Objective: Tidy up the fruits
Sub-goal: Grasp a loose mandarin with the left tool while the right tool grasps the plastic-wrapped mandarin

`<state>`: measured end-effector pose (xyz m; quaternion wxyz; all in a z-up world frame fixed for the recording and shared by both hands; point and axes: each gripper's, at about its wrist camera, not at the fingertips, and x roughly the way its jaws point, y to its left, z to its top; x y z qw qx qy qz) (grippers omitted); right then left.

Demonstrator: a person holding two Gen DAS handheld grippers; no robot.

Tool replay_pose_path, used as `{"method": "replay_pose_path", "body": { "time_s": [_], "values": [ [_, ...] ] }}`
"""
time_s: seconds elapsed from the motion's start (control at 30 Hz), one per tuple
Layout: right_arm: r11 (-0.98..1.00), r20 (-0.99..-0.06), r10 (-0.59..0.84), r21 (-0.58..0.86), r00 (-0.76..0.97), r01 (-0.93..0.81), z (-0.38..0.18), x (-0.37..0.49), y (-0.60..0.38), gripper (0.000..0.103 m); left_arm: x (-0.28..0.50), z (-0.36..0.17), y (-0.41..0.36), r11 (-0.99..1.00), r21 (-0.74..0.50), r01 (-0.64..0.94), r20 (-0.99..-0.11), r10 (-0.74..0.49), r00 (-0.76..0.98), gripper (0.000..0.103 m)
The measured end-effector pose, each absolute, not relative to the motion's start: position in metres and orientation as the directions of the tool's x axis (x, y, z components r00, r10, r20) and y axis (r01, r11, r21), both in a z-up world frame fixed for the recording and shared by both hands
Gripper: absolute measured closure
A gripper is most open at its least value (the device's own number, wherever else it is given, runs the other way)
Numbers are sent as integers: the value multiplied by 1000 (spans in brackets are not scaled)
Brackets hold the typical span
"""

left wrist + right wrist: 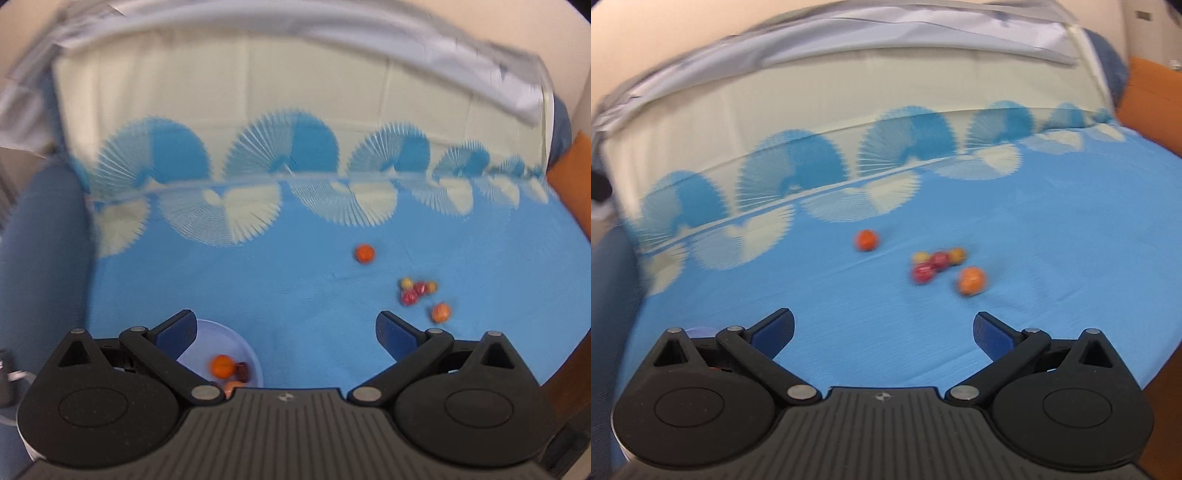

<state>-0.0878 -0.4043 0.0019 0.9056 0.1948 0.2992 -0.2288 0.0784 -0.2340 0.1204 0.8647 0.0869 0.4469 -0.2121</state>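
Observation:
A pale blue bowl (236,347) sits on the blue cloth under my left gripper's left finger; it holds an orange fruit (222,366) and a dark red one (243,370). Loose fruits lie further out: a single orange (365,253) (866,240), a cluster of small red and yellow fruits (415,290) (934,264), and another orange (440,312) (971,280). My left gripper (286,332) is open and empty above the cloth. My right gripper (884,332) is open and empty, short of the cluster. Both views are blurred.
The fruits lie on a bed (1052,236) with a blue cloth patterned with cream fans. A grey-white sheet (332,29) runs along the far side. An orange cushion (570,173) stands at the right edge. The bed's edge drops off at the left.

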Motion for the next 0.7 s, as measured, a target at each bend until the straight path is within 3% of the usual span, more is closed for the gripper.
{"method": "replay_pose_path", "body": {
  "time_s": [0.13, 0.3, 0.5, 0.7],
  "values": [
    [761, -645, -386, 181, 660, 623, -31, -69, -443, 1, 116, 67, -280, 862, -82, 500, -853, -321, 413, 0],
    [685, -665, -473, 134, 578, 716, -71, -33, -491, 1, 158, 12, -350, 840, 15, 543, -841, -283, 462, 0],
    [690, -718, -451, 95, 530, 717, -115, 1, -524, 1, 204, -63, -434, 769, 153, 620, -851, -216, 478, 0],
    [691, -758, -416, 95, 502, 716, -151, 22, -539, 1, 246, -116, -482, 756, 111, 645, -867, -243, 435, 0]
  ]
}}
